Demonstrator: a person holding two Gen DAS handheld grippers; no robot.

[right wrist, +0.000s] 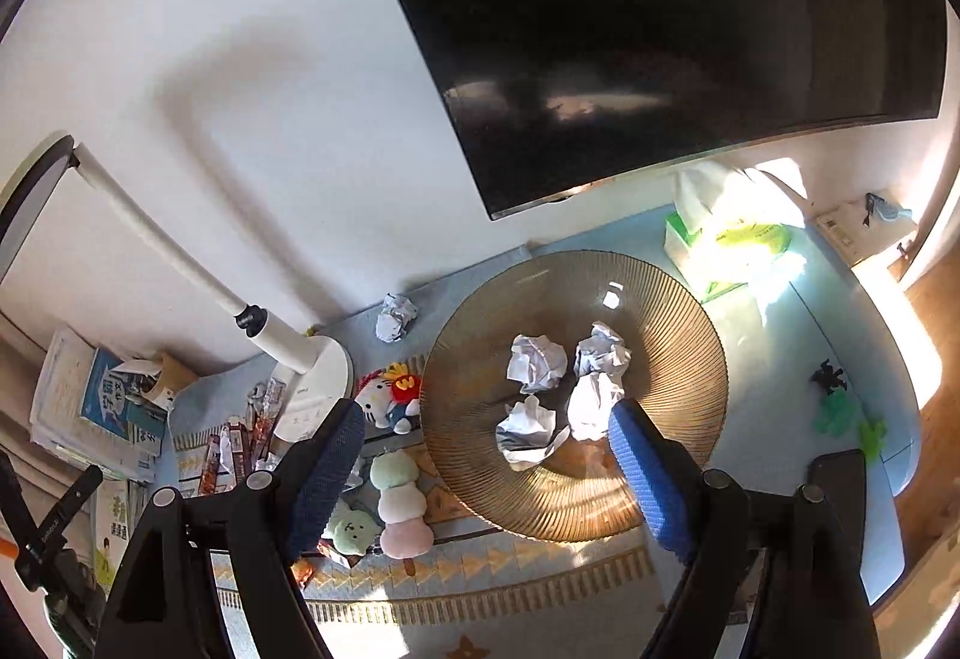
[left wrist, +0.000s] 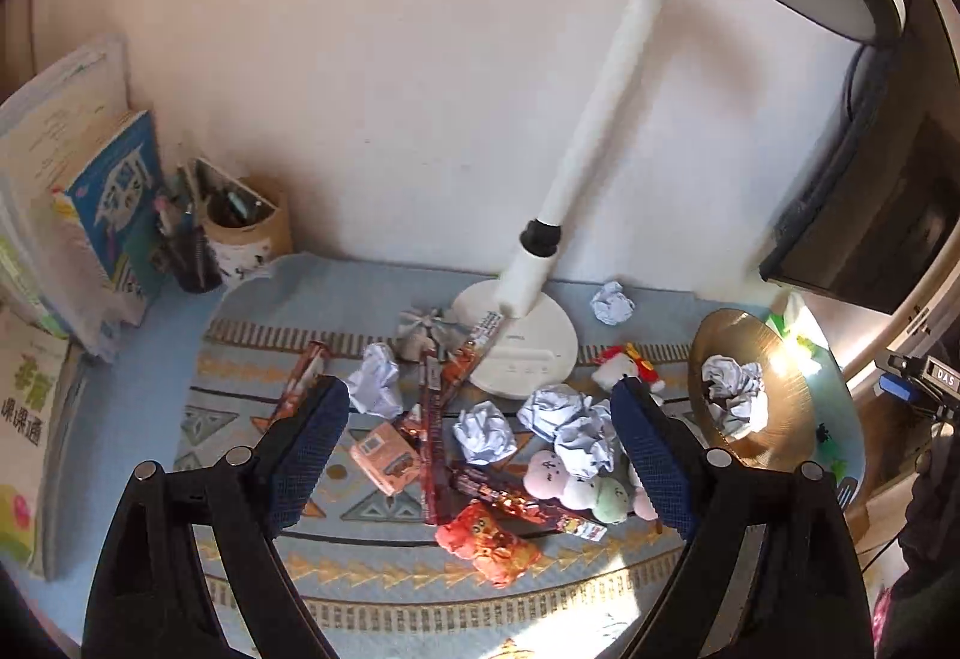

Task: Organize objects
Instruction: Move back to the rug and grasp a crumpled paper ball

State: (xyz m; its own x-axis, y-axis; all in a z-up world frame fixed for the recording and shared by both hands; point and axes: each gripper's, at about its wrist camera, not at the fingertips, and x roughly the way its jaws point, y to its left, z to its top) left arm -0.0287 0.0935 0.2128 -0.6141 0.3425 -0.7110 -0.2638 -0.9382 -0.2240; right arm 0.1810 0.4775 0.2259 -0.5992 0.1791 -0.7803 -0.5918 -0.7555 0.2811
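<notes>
In the left wrist view, the left gripper [left wrist: 480,440] is held with fingers spread and empty above crumpled paper balls [left wrist: 483,431], snack wrappers [left wrist: 431,443] and plush toys [left wrist: 576,485] scattered on the patterned mat [left wrist: 372,551].

In the right wrist view, the right gripper [right wrist: 489,458] is seen spread and empty over the amber plate [right wrist: 678,311], in which four paper wads [right wrist: 536,362] lie.

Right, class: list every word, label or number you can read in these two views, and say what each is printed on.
"课课通": green-and-white workbook lying at the left edge.
"DAS": small black device at the right edge.
Blue book: large white characters, too blurred to read.
Snack wrappers, lamp base and tissue pack: print too small.
</notes>
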